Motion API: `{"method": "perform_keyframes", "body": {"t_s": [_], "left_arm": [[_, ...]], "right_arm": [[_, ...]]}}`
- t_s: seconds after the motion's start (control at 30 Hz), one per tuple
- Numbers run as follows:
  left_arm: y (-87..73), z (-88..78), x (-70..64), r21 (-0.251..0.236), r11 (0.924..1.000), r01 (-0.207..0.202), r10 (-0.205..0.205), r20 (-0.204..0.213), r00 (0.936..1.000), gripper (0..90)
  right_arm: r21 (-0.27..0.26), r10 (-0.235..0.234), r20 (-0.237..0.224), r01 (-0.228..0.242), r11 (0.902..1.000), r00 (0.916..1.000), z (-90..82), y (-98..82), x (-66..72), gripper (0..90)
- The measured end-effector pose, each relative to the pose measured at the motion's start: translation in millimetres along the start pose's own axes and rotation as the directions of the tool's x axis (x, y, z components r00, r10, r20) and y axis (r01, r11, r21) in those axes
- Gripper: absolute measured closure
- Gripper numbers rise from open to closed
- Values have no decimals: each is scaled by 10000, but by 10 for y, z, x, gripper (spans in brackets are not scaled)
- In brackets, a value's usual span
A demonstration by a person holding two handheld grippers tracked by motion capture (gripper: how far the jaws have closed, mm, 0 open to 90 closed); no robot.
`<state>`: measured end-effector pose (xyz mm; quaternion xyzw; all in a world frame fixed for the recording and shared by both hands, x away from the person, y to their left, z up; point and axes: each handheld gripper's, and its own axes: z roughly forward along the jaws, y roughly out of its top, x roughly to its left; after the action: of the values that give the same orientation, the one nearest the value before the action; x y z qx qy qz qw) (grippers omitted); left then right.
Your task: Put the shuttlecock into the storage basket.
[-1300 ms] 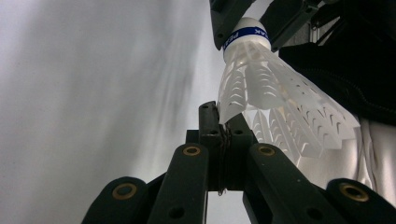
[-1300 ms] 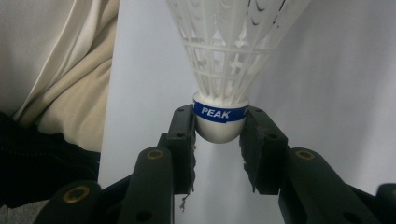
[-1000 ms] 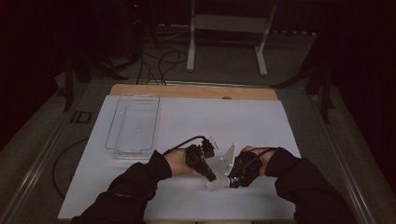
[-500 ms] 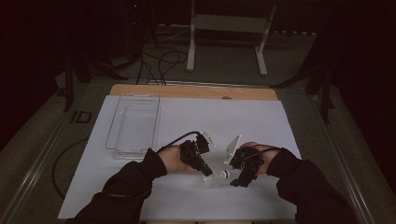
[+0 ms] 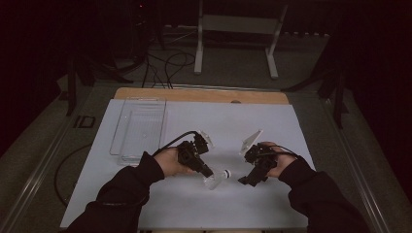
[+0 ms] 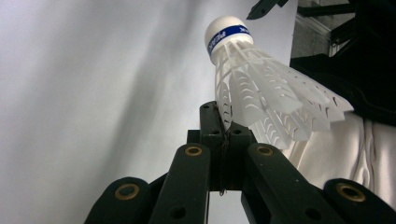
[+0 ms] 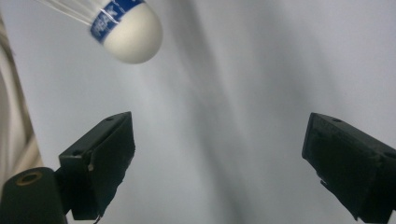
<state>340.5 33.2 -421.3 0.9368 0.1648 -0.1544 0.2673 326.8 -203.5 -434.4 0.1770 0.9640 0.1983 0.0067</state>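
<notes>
A white plastic shuttlecock [image 5: 217,178] with a blue band round its cork hangs just above the white mat. My left gripper [image 5: 208,173] is shut on the edge of its skirt. In the left gripper view the jaws [image 6: 219,122] pinch the skirt's rim, and the shuttlecock [image 6: 261,91] points cork-first away. My right gripper [image 5: 243,180] stands a short way right of the cork. Its jaws have just been opening and hold nothing. In the right gripper view the right gripper [image 7: 219,154] is spread wide over bare mat, with the cork [image 7: 131,33] at the top left, clear of both pads.
A clear plastic tray [image 5: 141,127] lies at the mat's left, beyond my left hand. The white mat [image 5: 272,124] covers the table, with a wooden board's edge [image 5: 194,94] behind it. A metal stand [image 5: 238,29] and cables sit on the floor beyond.
The right gripper opened, let go of the shuttlecock and drew off to the right. The left gripper moved left and up a little with the shuttlecock in it.
</notes>
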Motion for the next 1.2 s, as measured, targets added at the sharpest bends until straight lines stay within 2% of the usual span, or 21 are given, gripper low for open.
{"method": "perform_keyframes", "body": {"t_s": [0.03, 0.17, 0.23, 0.47, 0.5, 0.6, 0.7, 0.8, 0.83, 0.9, 0.97, 1.0, 1.1, 1.2], "left_arm": [[-21, -40, 6, -61, 10000, 69, -69, -50, 10000, 900], [-60, -109, 20, -141, 9997, 183, -185, -137, 9997, 900], [-97, -183, 35, -154, 9995, 259, -263, -223, 9994, 900], [-160, -317, 66, -331, 9984, 465, -479, -449, 9978, 900], [-178, -358, 82, -347, 9979, 556, -577, -632, 9963, 900], [-198, -393, 95, -416, 9971, 639, -667, -698, 9953, 900], [-245, -464, 118, -537, 9959, 733, -781, -927, 9926, 900], [-271, -508, 131, -551, 9956, 762, -814, -996, 9917, 900], [-296, -553, 139, -626, 9940, 892, -963, -1220, 9878, 900], [-311, -582, 151, -641, 9939, 902, -978, -1273, 9870, 900], [-356, -673, 181, -855, 9912, 1008, -1130, -1525, 9818, 900], [-356, -673, 181, -855, 9912, 1008, -1130, -1525, 9818, 900], [-415, -802, 220, -1054, 9873, 1189, -1358, -1713, 9758, 900], [-440, -860, 231, -1106, 9867, 1188, -1372, -1773, 9746, 900]], "right_arm": [[-286, 90, 119, -86, 9996, 9999, 1, -34, -1, 92], [-677, 205, 228, -189, 9975, 9995, 15, -97, 11, 92], [-975, 306, 133, -292, 9948, 9994, 50, -178, 27, 92], [-1386, 296, -64, -302, 9899, 9995, 118, -335, 55, 92], [-1440, 329, -293, -368, 9889, 9990, 144, -381, 61, 92], [-1486, 363, -303, -404, 9881, 9989, 169, -419, 66, 92], [-1847, 275, -380, -341, 9822, 9989, 198, -480, 95, 92], [-1936, 323, -441, -403, 9803, 9985, 216, -503, 107, 92], [-1892, 366, -354, -427, 9810, 9987, 230, -520, 124, 92], [-1986, 385, -356, -448, 9791, 9986, 239, -535, 145, 92], [-2105, 397, -281, -448, 9766, 9988, 248, -552, 163, 92], [-2105, 397, -281, -448, 9766, 9988, 248, -552, 163, 92], [-2245, 506, -368, -576, 9728, 9980, 272, -595, 197, 92], [-2210, 447, -378, -519, 9739, 9983, 284, -619, 209, 92]]}}
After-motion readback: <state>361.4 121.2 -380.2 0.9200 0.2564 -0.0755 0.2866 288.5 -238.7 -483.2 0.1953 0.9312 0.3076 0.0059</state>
